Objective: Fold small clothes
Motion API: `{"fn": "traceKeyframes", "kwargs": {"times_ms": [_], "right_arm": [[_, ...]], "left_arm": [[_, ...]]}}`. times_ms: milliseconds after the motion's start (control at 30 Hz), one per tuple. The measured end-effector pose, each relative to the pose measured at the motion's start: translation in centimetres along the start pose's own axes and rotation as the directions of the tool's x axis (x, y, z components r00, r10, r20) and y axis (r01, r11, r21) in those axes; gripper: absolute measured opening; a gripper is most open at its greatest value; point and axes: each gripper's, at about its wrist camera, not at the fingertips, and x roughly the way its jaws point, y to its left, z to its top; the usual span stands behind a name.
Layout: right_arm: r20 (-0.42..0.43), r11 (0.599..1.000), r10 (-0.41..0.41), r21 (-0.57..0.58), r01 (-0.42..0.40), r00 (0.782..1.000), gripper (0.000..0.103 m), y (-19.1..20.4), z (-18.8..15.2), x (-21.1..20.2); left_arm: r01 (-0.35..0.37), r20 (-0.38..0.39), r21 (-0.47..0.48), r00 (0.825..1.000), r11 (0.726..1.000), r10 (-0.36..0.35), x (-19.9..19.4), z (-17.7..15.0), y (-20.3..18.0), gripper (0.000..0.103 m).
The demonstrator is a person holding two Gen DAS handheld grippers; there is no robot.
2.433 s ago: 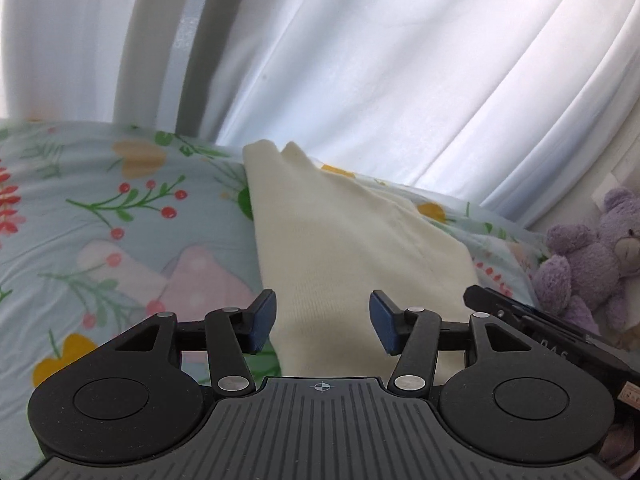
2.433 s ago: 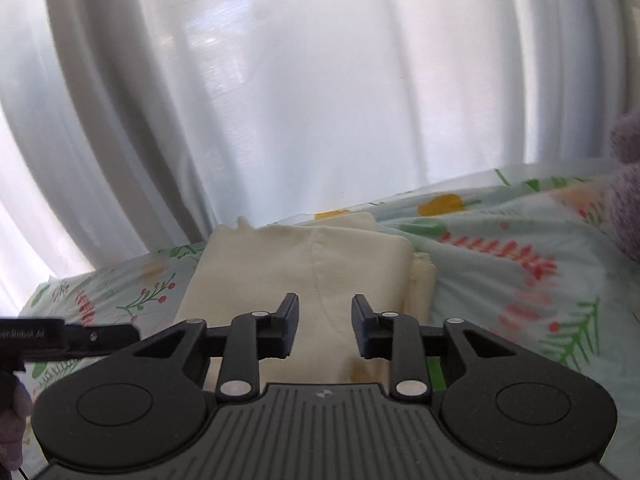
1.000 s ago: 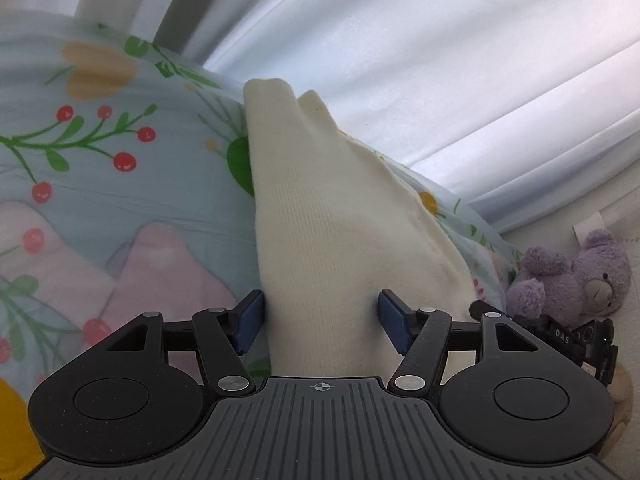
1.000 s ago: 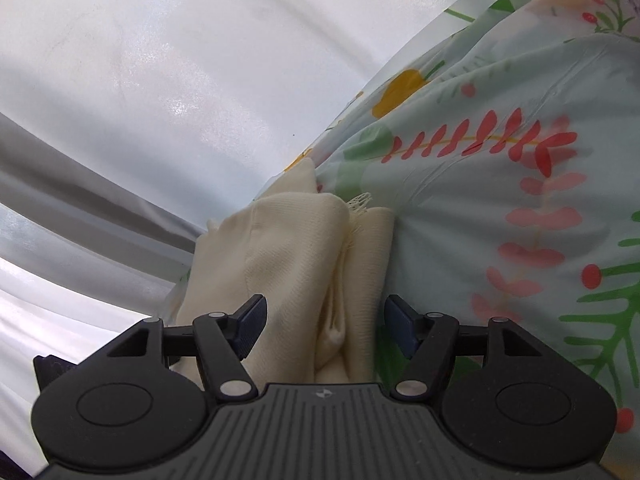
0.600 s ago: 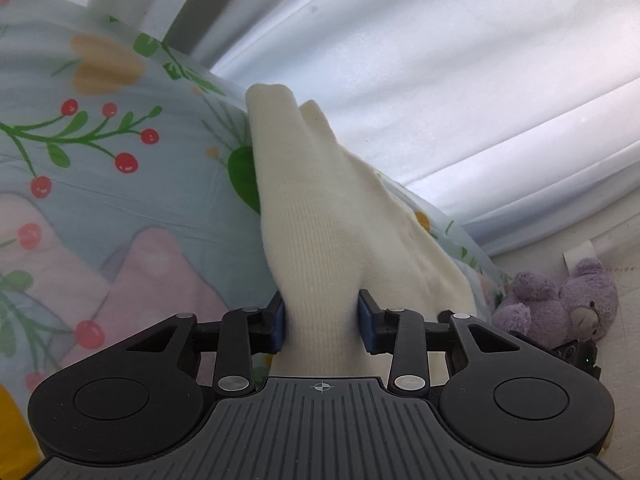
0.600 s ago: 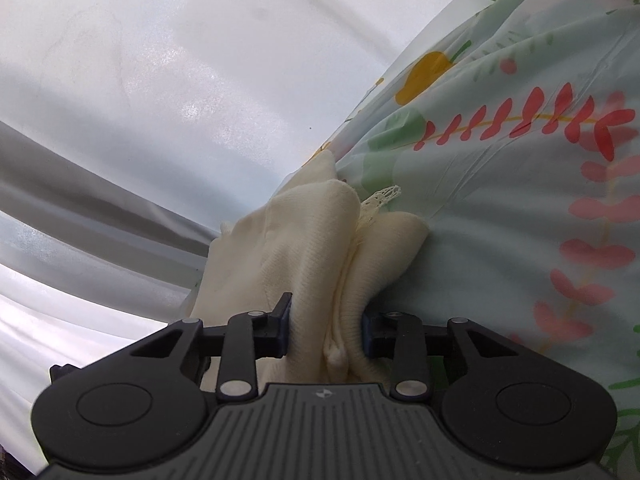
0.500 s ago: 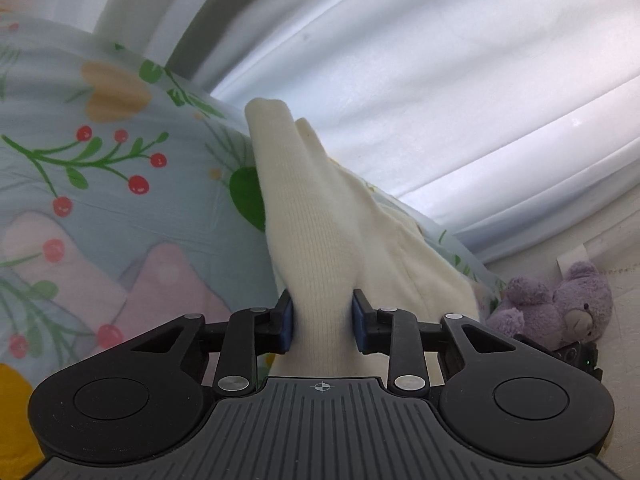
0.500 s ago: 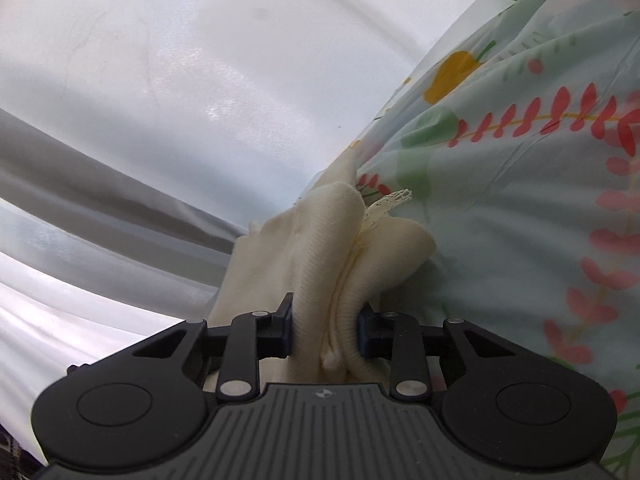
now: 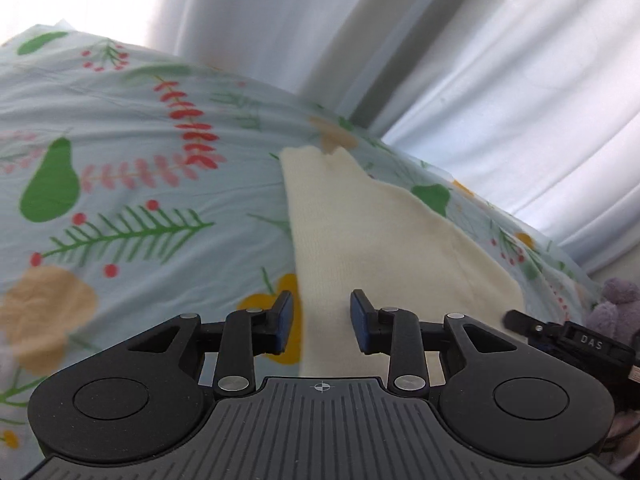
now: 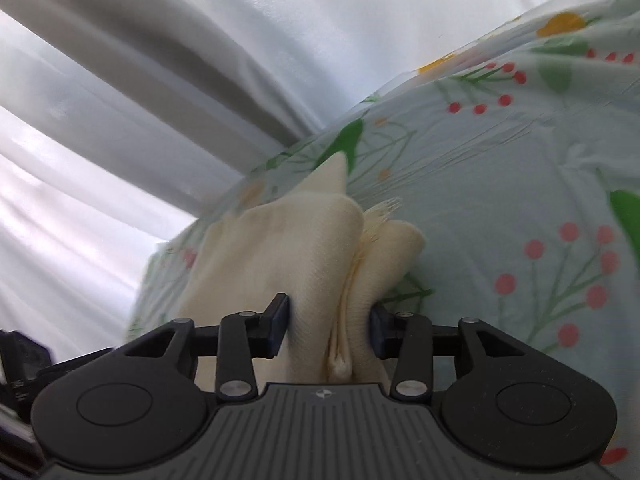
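The cream garment (image 9: 372, 232) lies folded on the floral bedsheet (image 9: 120, 184), its left edge running straight up from my left gripper (image 9: 321, 317), whose fingers stand spread with the cloth's corner between them. My right gripper (image 10: 329, 322) pinches the bunched layers, a frayed trim (image 10: 380, 210) poking out. Bare sheet stretches wide on both sides; curtains (image 10: 160, 60) close the far edge. A black device (image 9: 576, 342) reads "DAS", beside a purple plush toy (image 9: 616, 304).
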Motion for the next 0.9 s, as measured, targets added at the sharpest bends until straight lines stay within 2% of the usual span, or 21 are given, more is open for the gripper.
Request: {"fn": "traceKeyframes", "kwargs": {"times_ms": [33,67,133,200,300,367,433,567,633,700,900], "right_arm": [[0.069,0.996,-0.071,-0.046,0.075,0.995,0.045,0.8,-0.2,-1.0],[0.115,0.992,-0.093,-0.074,0.102,0.989,0.045,1.4,-0.3,-1.7],[0.145,0.989,-0.049,-0.129,0.068,0.988,0.045,3.4,-0.2,-2.2],[0.119,0.983,0.007,-0.185,0.016,0.993,0.045,5.5,0.2,-1.1],[0.114,0.956,0.031,-0.293,0.004,0.993,0.045,9.2,0.0,1.3],[0.118,0.935,0.015,-0.354,0.028,0.993,0.045,10.6,-0.4,3.3],[0.122,0.906,-0.062,-0.411,0.107,0.991,0.045,11.1,-0.8,5.1],[0.145,0.879,-0.171,-0.425,0.218,0.974,0.044,9.7,-0.4,7.3],[0.132,0.888,-0.182,-0.403,0.22,0.974,0.043,9.1,0.2,7.7],[0.138,0.875,-0.198,-0.421,0.238,0.97,0.043,9.1,0.4,8.3],[0.178,0.88,-0.184,-0.409,0.243,0.967,0.044,8.3,0.3,8.9]], "left_arm": [[-0.016,0.031,-0.003,0.999,1.0,0.016,-0.5,0.1,0.0,0.036],[-0.026,0.066,-0.006,0.997,1.0,0.027,-0.9,0.3,-0.2,0.038],[-0.039,0.113,-0.01,0.993,0.999,0.04,-0.8,0.6,-1.1,0.061],[-0.079,0.148,-0.015,0.986,0.997,0.081,0.0,0.8,-2.3,0.063],[-0.144,0.188,-0.02,0.971,0.989,0.145,2.0,1.3,-3.7,0.064],[-0.164,0.176,-0.025,0.97,0.986,0.166,3.2,1.7,-3.7,0.065],[-0.165,0.155,-0.022,0.974,0.986,0.167,4.8,2.3,-3.7,0.071],[-0.24,0.128,0.074,0.965,0.968,0.229,8.3,3.2,-4.6,0.072],[-0.258,0.102,0.11,0.964,0.96,0.247,9.8,3.8,-4.8,0.073],[-0.24,0.075,0.13,0.97,0.962,0.232,11.0,4.4,-4.9,0.077],[-0.24,0.09,0.17,0.97,0.956,0.228,13.0,6.4,-4.6,0.088]]}}
